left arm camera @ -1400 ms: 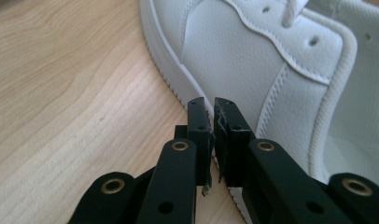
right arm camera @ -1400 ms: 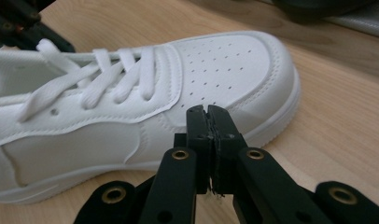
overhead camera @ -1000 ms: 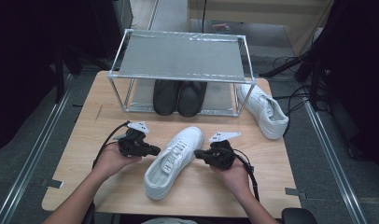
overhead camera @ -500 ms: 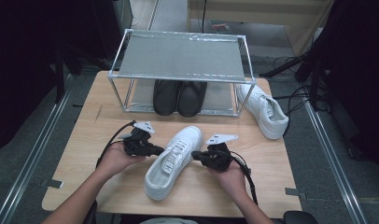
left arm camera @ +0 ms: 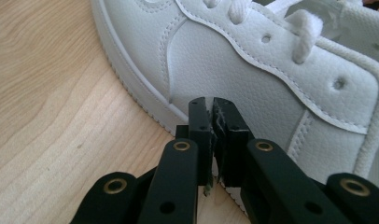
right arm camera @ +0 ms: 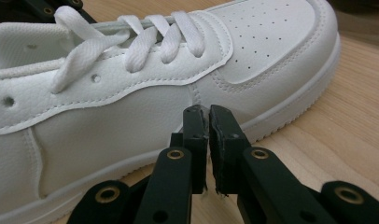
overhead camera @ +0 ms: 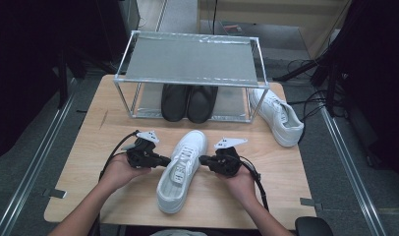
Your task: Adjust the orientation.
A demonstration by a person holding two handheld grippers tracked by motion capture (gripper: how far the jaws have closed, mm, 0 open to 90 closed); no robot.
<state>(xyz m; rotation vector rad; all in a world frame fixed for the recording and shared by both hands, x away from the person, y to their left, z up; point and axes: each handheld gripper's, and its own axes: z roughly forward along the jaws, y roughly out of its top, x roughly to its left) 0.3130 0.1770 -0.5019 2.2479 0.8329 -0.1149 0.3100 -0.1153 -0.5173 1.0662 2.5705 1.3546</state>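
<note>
Left edge of the wooden table (overhead camera: 89, 147): bare boards. The person's left hand (overhead camera: 120, 171) brings the left gripper (overhead camera: 164, 160) in from that side, jaws clenched together with nothing between them, tips at the left flank of the white sneaker (overhead camera: 180, 169). In the left gripper view the closed tips sit right against the shoe's side panel, above the sole.

Centre: the sneaker lies on the tabletop, toe pointing toward the metal rack (overhead camera: 190, 64), heel toward the person. Under the rack, a pair of black shoes (overhead camera: 188, 102).

Right of the sneaker: the right gripper (overhead camera: 203, 160), held in the right hand (overhead camera: 239, 183), jaws likewise pressed together and empty, tips just at the opposite flank.

Far right, by the rack's leg: a second white sneaker (overhead camera: 277, 115).
</note>
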